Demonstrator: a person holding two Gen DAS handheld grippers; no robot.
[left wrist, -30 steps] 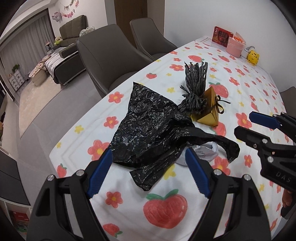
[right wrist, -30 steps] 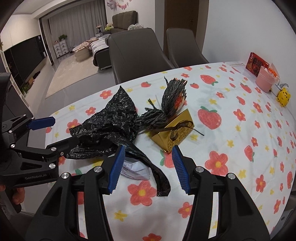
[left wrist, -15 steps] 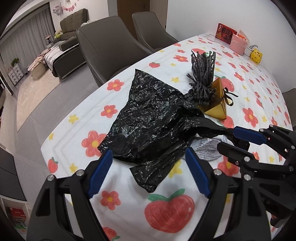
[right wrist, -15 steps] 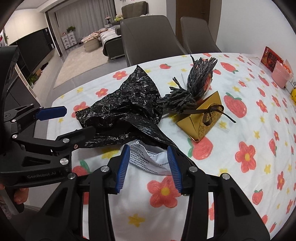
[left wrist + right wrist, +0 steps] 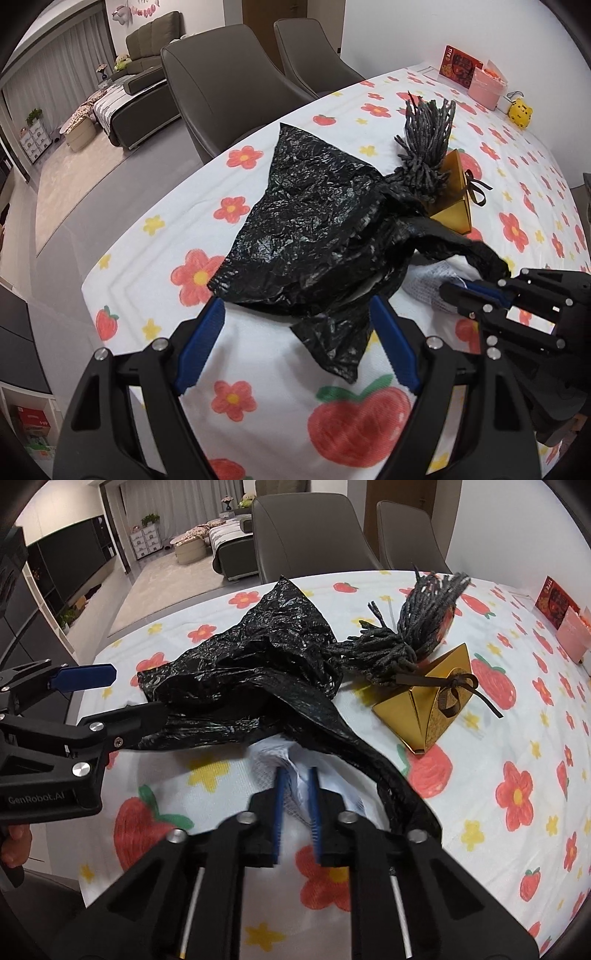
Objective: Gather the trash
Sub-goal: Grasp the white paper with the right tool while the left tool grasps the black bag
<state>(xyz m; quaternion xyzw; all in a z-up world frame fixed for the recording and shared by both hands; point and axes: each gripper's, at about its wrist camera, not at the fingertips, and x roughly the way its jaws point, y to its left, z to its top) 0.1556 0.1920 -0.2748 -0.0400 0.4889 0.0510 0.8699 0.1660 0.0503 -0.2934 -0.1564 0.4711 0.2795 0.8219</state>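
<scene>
A crumpled black trash bag (image 5: 317, 229) lies on the flowered tablecloth (image 5: 155, 258); it also shows in the right wrist view (image 5: 258, 672). My left gripper (image 5: 295, 325) is open, its blue pads at the bag's near edge. My right gripper (image 5: 295, 794) is closed on a white crumpled wrapper (image 5: 295, 771) that lies partly under a strip of the bag; the wrapper (image 5: 428, 280) shows beside the right gripper (image 5: 476, 291) in the left wrist view. A grey bundle of paper strands (image 5: 417, 635) and a gold gift box (image 5: 424, 705) lie behind.
Two grey chairs (image 5: 221, 81) stand at the table's far side. A pink container (image 5: 487, 88), a red card (image 5: 458, 66) and a yellow toy (image 5: 521, 110) sit at the far end by the wall. The table edge (image 5: 110, 280) runs on the left.
My right gripper moved forward and narrowed from open to closed on the white wrapper. My left gripper moved in closer to the bag's edge and stayed open.
</scene>
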